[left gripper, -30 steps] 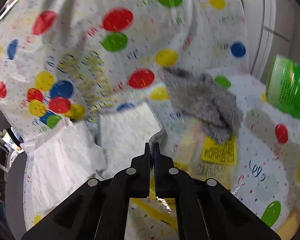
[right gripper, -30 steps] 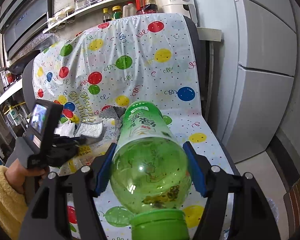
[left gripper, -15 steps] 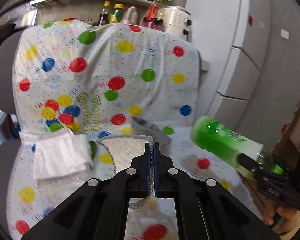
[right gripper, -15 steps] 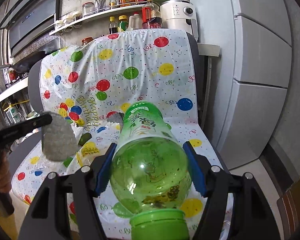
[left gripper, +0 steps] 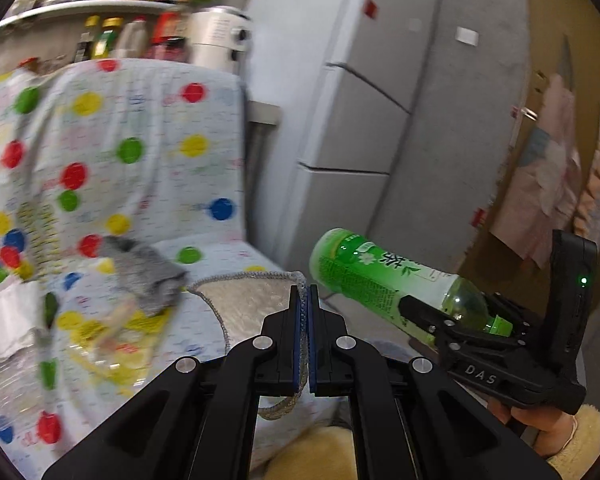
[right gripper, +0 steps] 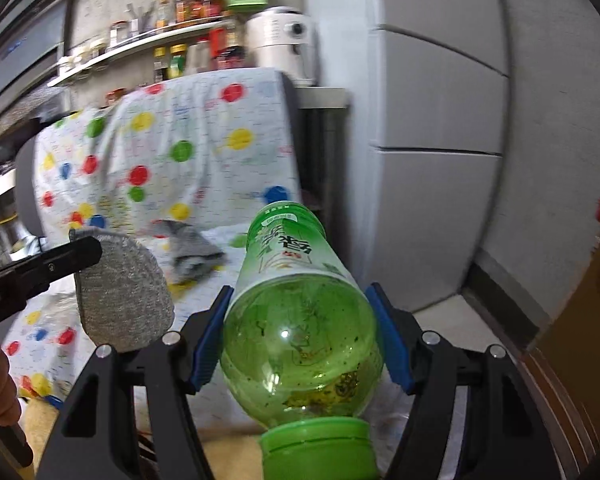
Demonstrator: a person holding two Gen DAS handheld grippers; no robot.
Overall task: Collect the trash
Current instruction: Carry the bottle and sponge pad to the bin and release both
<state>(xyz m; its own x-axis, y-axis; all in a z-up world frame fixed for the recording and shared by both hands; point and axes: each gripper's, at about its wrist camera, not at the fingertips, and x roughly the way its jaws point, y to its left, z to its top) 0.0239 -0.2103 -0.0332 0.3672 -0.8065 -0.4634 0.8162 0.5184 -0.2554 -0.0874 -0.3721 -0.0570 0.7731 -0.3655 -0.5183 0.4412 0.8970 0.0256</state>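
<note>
My left gripper (left gripper: 304, 292) is shut on a flat silvery-grey scouring pad (left gripper: 252, 300), held in the air in front of the chair; the pad also shows in the right wrist view (right gripper: 120, 300). My right gripper (right gripper: 300, 320) is shut on a green plastic tea bottle (right gripper: 296, 308), cap towards the camera; in the left wrist view the bottle (left gripper: 372, 276) is at the right, level with the pad. On the chair seat lie a grey cloth (left gripper: 148, 276), a white tissue (left gripper: 0, 320) and a yellow-printed clear wrapper (left gripper: 112, 340).
The chair is draped in a white cover with coloured dots (right gripper: 172, 152). A grey fridge (right gripper: 440, 120) stands to its right. A shelf with bottles and jars (right gripper: 172, 36) runs behind. Brown cardboard (right gripper: 580, 320) is at the far right.
My left gripper has lifted the scouring pad off the seat and swung right, away from the chair. The right gripper with the bottle has also drawn back and turned right.
</note>
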